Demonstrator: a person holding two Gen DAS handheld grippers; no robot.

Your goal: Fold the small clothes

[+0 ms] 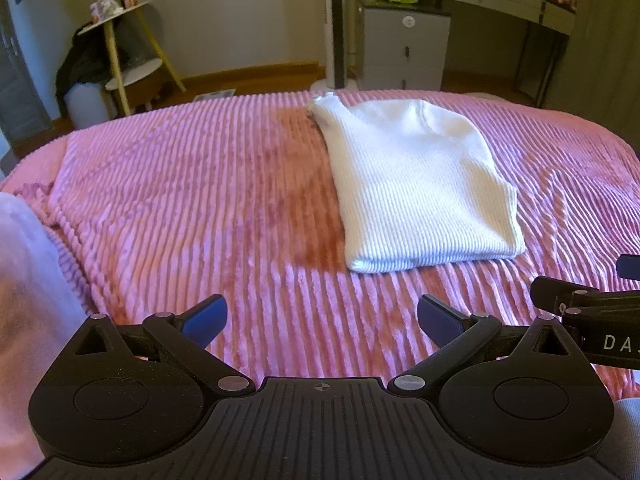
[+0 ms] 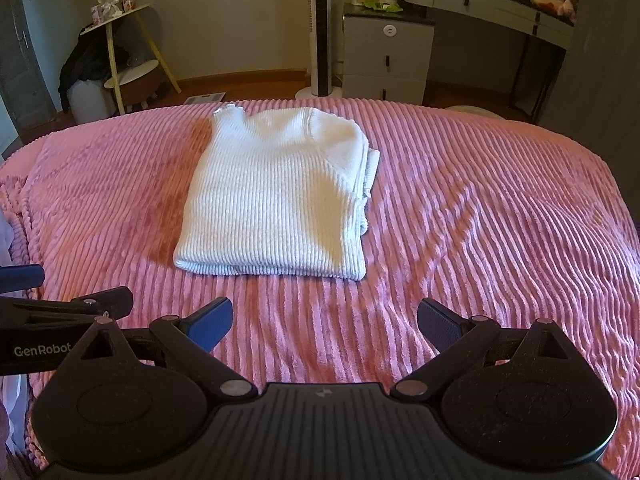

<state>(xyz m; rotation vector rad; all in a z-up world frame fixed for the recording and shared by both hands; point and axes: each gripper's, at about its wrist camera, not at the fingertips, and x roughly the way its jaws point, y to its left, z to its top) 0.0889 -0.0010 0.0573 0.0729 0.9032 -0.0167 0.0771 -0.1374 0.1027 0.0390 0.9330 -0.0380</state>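
Note:
A white ribbed knit garment (image 1: 416,184) (image 2: 280,196) lies folded into a compact rectangle on the pink ribbed blanket (image 1: 200,200) (image 2: 480,220). My left gripper (image 1: 322,320) hovers open near the bed's front edge, short of the garment and to its left, with nothing between its blue pads (image 1: 206,320). My right gripper (image 2: 324,322) is open too, just in front of the garment's near hem, holding nothing. Each gripper's black body shows at the edge of the other's view, side by side.
A pale cloth (image 1: 24,300) sits at the left edge of the bed. Beyond the bed stand a small yellow-legged side table (image 1: 120,44), a tower fan (image 2: 320,28), a grey drawer unit (image 2: 386,56) and a dressing table (image 2: 500,4).

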